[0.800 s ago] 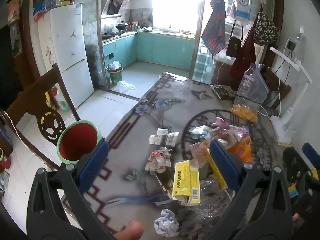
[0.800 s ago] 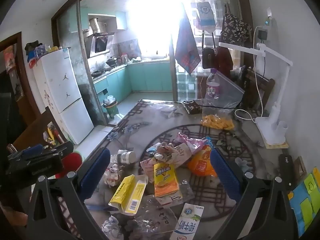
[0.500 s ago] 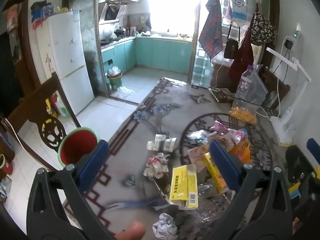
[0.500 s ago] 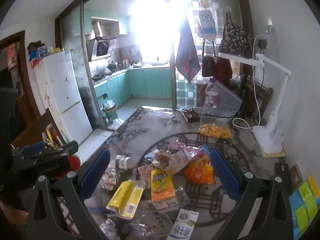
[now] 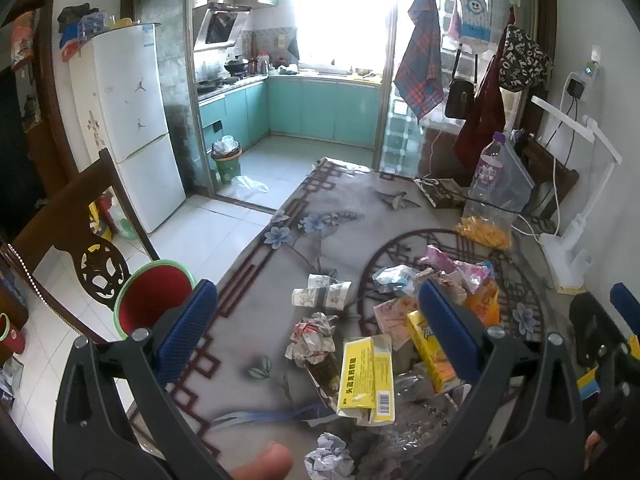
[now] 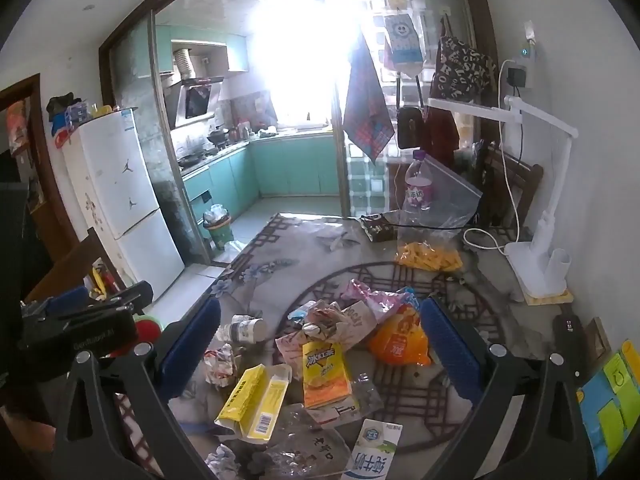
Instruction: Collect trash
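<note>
Both grippers hang over the table (image 5: 256, 280) with nothing in them: the left gripper (image 5: 320, 328) and the right gripper (image 6: 320, 340) each have their jaws spread wide. The trash pile (image 6: 344, 340) sits mid-table; in the left view a yellow box (image 5: 366, 376) lies around 5 o'clock from a crumpled paper cup (image 5: 322, 295). The red bin (image 5: 154, 300) sits off the table's edge at 9 o'clock.
</note>
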